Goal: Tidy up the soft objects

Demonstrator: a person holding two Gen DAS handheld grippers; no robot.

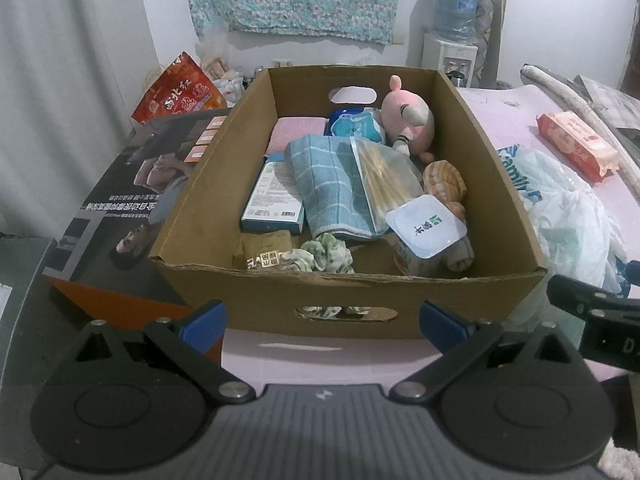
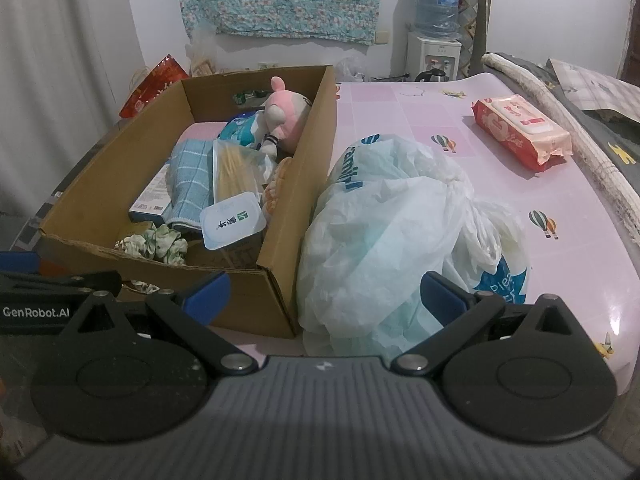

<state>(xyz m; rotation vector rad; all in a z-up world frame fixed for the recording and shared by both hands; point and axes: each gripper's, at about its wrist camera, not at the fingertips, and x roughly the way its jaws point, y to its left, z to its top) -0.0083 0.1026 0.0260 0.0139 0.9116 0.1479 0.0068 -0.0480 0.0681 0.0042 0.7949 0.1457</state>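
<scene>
A cardboard box (image 1: 248, 296) (image 2: 276, 292) stands on the pink table. In it lie a pink plush toy (image 1: 408, 118) (image 2: 286, 114), a blue checked towel (image 1: 328, 184) (image 2: 190, 178), a pink cloth (image 1: 294, 128), an orange striped cloth (image 1: 444, 184), a green floral scrunchie (image 1: 326, 256) (image 2: 160, 242), boxes and a yoghurt tub (image 1: 426, 226). My left gripper (image 1: 322, 326) is open and empty in front of the box's near wall. My right gripper (image 2: 324, 294) is open and empty, in front of a crumpled plastic bag (image 2: 392, 232) (image 1: 568, 216) to the right of the box.
A pack of wet wipes (image 2: 520, 130) (image 1: 576, 144) lies on the table at the far right. A large printed carton (image 1: 132, 200) and a red bag (image 1: 176, 92) sit left of the box. A water dispenser (image 2: 434, 24) stands at the back wall.
</scene>
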